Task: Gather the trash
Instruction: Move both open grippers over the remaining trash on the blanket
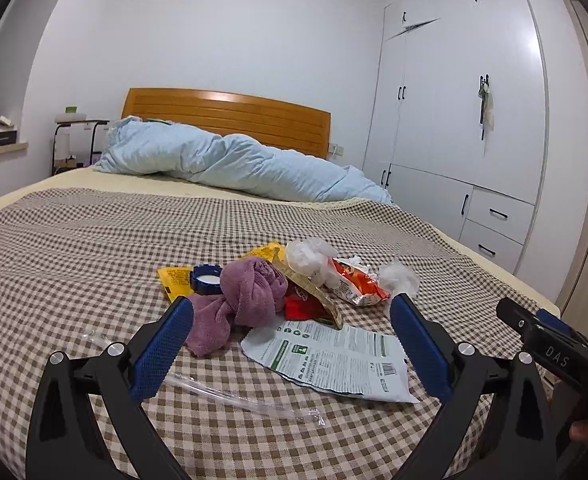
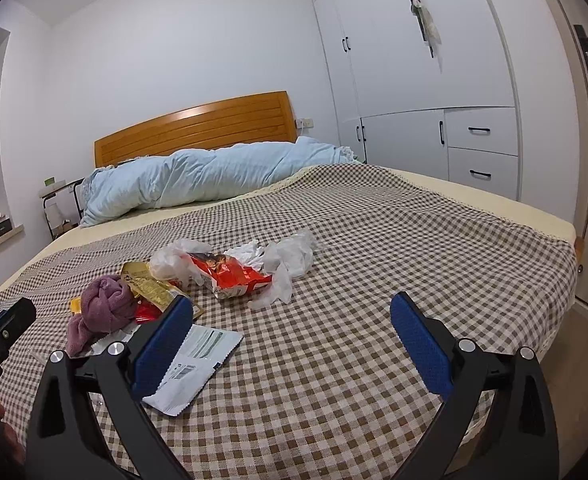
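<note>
Left tongs (image 1: 292, 330), right tongs (image 2: 292, 330) wide, empty; wrappers (image 1: 357, 282) (perhaps snack) ahead.

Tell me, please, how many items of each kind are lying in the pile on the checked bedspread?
Printed wrappers: 4 (white, orange-red, yellow, gold-brown)
Crumpled white plastic bags or films: 2
Clear plastic sleeve: 1
Blue lid: 1
Purple towel: 1
Total: 9

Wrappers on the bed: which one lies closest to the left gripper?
The white wrapper, printed side up with a barcode, flat between the left gripper's open fingers; the orange and yellow ones lie farther back.
</note>
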Demonstrator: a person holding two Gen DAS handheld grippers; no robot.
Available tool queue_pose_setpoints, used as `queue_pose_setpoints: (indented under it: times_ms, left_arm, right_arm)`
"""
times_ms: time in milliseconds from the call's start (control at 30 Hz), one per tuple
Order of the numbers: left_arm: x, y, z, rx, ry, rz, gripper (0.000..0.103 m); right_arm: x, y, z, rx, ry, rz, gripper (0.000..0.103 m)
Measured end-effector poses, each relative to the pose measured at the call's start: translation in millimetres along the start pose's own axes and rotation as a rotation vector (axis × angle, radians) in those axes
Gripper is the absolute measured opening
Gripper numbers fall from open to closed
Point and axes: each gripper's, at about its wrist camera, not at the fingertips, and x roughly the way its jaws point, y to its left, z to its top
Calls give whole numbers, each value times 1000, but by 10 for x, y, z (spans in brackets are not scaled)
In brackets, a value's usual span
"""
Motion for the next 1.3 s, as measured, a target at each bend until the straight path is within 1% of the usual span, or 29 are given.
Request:
queue_pose_setpoints:
  times_ms: [1100,1300]
  left_arm:
    - [18,-38,-34,25,16,-7,96]
    - [23,-6,-21,22,20,-5,96]
  right_arm:
    - [18,50,-60,-29,16,18,95]
    - [9,72,-50,-75,-6,15,95]
